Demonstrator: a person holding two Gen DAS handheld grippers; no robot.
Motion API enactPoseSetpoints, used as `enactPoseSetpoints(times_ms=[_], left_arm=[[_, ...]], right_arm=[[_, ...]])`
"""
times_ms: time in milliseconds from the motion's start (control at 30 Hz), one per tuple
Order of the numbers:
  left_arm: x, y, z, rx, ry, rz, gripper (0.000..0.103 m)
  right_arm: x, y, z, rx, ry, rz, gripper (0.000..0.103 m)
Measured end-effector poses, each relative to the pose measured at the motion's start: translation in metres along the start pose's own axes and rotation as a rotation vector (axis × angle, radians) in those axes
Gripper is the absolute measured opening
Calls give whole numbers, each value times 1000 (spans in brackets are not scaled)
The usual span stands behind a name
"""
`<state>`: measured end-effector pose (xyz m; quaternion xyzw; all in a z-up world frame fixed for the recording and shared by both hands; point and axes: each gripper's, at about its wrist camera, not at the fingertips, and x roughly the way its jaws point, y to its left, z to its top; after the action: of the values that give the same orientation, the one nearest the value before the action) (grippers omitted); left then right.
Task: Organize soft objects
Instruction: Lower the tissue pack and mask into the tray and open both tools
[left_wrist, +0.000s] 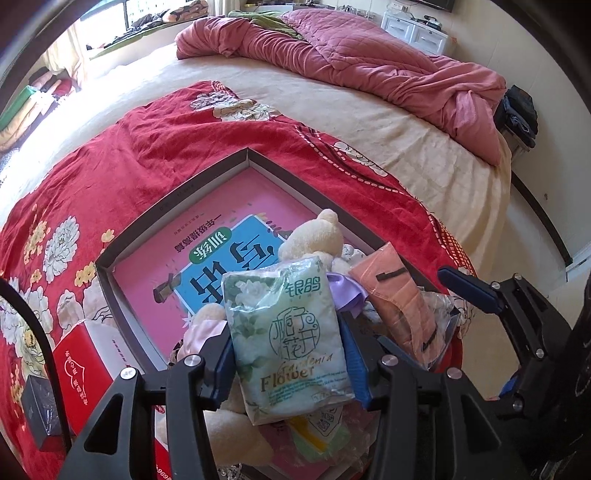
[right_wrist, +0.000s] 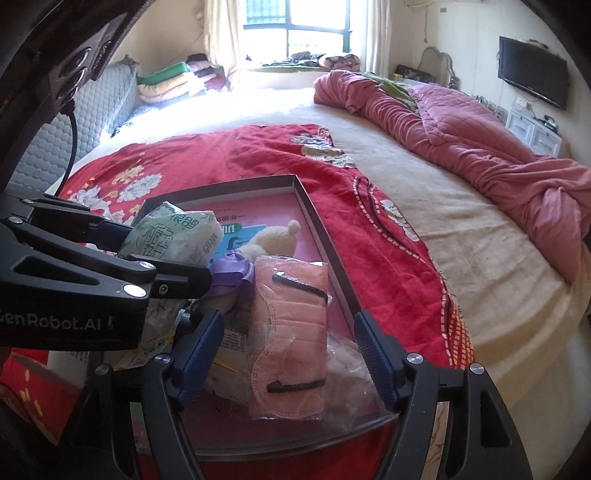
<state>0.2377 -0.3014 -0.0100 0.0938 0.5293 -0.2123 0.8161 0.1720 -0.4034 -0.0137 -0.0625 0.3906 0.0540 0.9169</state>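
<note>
A green tissue pack (left_wrist: 288, 332) printed "Flower" stands upright between the blue pads of my left gripper (left_wrist: 286, 332), which is shut on it above the near end of a shallow grey box (left_wrist: 255, 155). A pink book lines the box. On it lie a cream teddy bear (left_wrist: 314, 236) with a purple ribbon and a bagged pink face-mask pack (right_wrist: 288, 325). My right gripper (right_wrist: 288, 321) is open around the mask pack, with a gap on each side between pack and pads. The left gripper (right_wrist: 166, 251) and its tissue pack (right_wrist: 173, 232) show at left in the right wrist view.
The box rests on a red floral blanket (left_wrist: 147, 147) on a cream bed. A red-and-white carton (left_wrist: 85, 354) and a small black box (left_wrist: 40, 410) lie left of it. A crumpled pink quilt (right_wrist: 461, 133) covers the far side. Folded bedding (right_wrist: 166, 83) is stacked by the window.
</note>
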Motion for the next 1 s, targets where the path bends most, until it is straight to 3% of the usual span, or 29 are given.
enactPoseSetpoints(times_ms=[233,667,1000], left_arm=[[1,-4,0,18,-1,30,53],[-4,3,-3,-16,-13,-13,57],[-12,5,-8,-32,-36,-21,57]], right_arm=[[-17,-15,-3,28,-8,-24,75],[-33,-36,-1,147,-49,-6,75],[-41,-33,2,147,-83,-30,76]])
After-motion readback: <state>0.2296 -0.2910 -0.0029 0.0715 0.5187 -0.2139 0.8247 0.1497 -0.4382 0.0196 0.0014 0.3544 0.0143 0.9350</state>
